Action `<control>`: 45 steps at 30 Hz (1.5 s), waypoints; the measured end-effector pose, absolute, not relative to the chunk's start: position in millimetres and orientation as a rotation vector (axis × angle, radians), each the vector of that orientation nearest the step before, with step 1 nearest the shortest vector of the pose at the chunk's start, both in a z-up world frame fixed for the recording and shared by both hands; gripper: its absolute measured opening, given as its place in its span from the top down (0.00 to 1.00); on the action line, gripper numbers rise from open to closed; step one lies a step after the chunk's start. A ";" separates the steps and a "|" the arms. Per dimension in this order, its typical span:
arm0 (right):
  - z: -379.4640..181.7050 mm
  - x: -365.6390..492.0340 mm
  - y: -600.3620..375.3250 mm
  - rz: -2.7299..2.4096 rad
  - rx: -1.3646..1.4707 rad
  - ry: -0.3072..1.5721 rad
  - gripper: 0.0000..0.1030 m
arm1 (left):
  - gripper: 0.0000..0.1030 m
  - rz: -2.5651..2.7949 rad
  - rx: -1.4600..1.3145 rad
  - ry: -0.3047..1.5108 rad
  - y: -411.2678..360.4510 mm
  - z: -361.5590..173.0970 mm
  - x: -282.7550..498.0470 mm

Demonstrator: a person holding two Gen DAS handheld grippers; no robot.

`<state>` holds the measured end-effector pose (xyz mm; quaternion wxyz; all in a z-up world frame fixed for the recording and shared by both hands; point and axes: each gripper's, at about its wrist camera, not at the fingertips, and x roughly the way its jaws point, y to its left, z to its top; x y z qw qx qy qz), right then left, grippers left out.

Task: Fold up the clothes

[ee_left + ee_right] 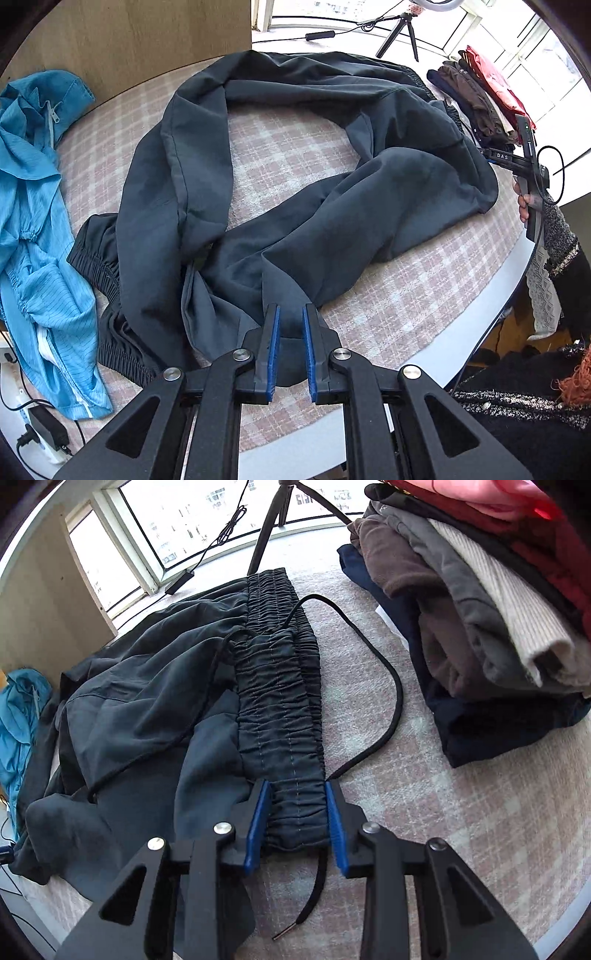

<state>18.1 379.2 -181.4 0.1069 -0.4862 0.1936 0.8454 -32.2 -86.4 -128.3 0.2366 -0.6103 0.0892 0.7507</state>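
Observation:
Dark grey track pants (332, 221) lie crumpled across a round table covered by a pink checked cloth (288, 155). My left gripper (290, 314) is open at the near edge, its blue pads either side of a fold of one leg. An elastic cuff (99, 258) shows at the left. In the right wrist view my right gripper (297, 790) is open and straddles the near end of the ruched waistband (277, 664). The black drawstring (391, 686) loops over the cloth to the right and runs back under the gripper. From the left wrist view, the right gripper's body (517, 158) sits at the pants' far right, held by a hand.
A blue zip garment (33, 221) lies heaped at the table's left. A stack of folded clothes (480, 627) stands at the right. A tripod (402, 33) and cable sit by the window behind. A wooden panel (129, 37) rises at the back left. A power adapter (48, 424) lies below the table edge.

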 end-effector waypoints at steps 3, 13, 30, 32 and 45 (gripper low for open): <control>-170.3 27.0 387.6 2.539 -1.386 0.599 0.88 | 0.89 2.054 -1.673 0.267 -76.2 -129.8 -35.3; -113.0 80.9 423.5 2.338 -1.343 0.038 0.82 | 0.84 2.102 -1.629 0.230 -70.9 -109.6 -34.1; 16.7 -65.2 284.5 2.932 -1.391 0.045 0.58 | 0.56 2.242 -1.775 0.328 -182.8 -146.1 -12.1; 18.3 -81.8 272.9 2.938 -1.454 0.056 0.58 | 0.56 2.209 -1.770 0.402 -176.8 -166.0 -11.3; 12.6 -152.4 220.7 2.907 -1.510 -0.073 0.58 | 0.92 2.413 -1.655 0.178 -248.1 -99.2 -105.3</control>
